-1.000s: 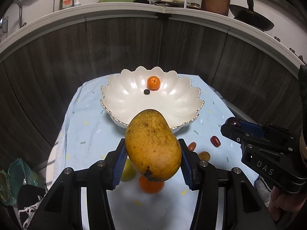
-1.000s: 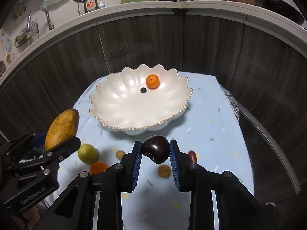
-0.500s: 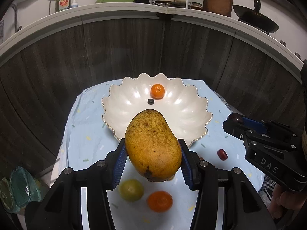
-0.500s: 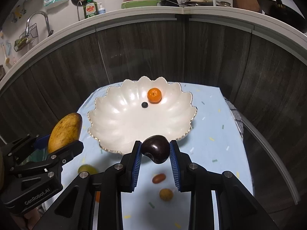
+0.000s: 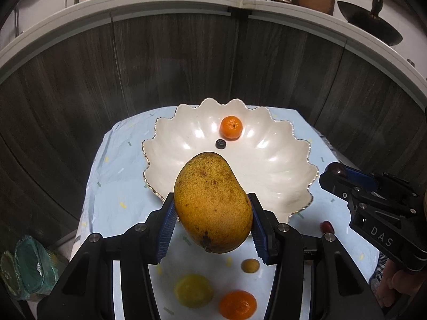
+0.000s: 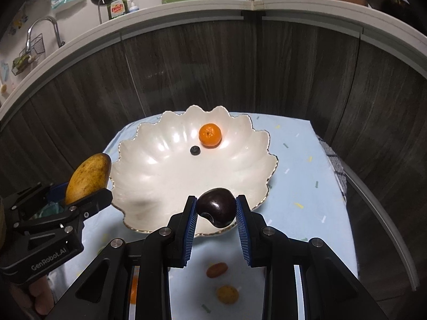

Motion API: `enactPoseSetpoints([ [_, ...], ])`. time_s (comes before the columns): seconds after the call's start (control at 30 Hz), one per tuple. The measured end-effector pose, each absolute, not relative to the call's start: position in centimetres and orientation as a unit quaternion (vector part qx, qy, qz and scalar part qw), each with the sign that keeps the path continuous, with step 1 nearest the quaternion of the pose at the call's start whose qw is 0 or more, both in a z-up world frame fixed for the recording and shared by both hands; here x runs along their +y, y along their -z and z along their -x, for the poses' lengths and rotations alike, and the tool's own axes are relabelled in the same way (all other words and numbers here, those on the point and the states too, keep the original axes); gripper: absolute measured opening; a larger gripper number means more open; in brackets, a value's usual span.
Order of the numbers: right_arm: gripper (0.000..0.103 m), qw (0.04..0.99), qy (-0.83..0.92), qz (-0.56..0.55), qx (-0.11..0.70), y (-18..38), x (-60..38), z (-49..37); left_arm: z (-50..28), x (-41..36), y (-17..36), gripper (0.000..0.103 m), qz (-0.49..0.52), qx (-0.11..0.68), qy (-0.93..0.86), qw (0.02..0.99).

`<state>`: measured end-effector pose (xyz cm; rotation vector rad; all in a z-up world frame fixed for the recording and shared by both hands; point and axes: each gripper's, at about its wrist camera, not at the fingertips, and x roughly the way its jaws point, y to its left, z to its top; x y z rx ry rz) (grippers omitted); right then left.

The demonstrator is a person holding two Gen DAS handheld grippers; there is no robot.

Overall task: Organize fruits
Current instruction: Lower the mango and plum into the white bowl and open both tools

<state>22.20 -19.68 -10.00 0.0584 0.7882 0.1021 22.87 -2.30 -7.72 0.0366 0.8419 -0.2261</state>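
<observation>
My left gripper [image 5: 212, 228] is shut on a big yellow mango [image 5: 212, 202], held over the near rim of the white scalloped bowl [image 5: 186, 133]. In the right wrist view my right gripper [image 6: 216, 214] is shut on a dark plum [image 6: 216, 209], also above the bowl's [image 6: 149, 170] near rim. Inside the bowl lie a tangerine [image 6: 210, 135] and a small dark blueberry [image 6: 195, 150]. The mango [image 6: 88, 177] and left gripper show at the left of the right wrist view. The right gripper's body [image 5: 373, 205] shows at the right of the left wrist view.
On the light blue tablecloth [image 5: 117, 186] near me lie a yellow-green fruit [image 5: 193, 290], an orange [image 5: 237, 305], a small brownish fruit [image 5: 250, 265] and a red oblong fruit [image 5: 327, 226]. Dark cabinet fronts [image 5: 186, 66] curve close behind the table under a cluttered kitchen counter.
Both grippers have moved forward over the table with their fruits, toward the bowl. The loose fruits on the cloth have slid lower in both views. Neither grip changed.
</observation>
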Motion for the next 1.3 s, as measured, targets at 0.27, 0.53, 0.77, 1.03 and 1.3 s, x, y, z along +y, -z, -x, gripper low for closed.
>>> enactPoseSetpoints([
  [0.27, 0.030, 0.913, -0.052, -0.032, 0.403, 11.4, -19.3, -24.3, -25.1, -2.3, 9.0, 0.050, -0.016, 0.425, 0.108, 0.898],
  [0.53, 0.030, 0.905, -0.056, -0.034, 0.421, 12.7, -19.1, -25.5, -26.7, -2.5, 10.4, 0.050, -0.015, 0.442, 0.105, 0.891],
  [0.77, 0.030, 0.897, -0.054, -0.037, 0.437, 13.4, -19.2, -26.0, -27.2, -2.6, 11.1, 0.051, -0.017, 0.459, 0.103, 0.882],
  [1.03, 0.047, 0.895, -0.046, -0.037, 0.441, 13.4, -19.1, -26.2, -27.2, -2.1, 10.9, 0.078, -0.015, 0.451, 0.085, 0.888],
  [1.3, 0.079, 0.907, -0.018, -0.034, 0.420, 11.7, -19.5, -25.5, -26.9, -1.5, 9.9, 0.094, -0.019, 0.440, 0.069, 0.895],
])
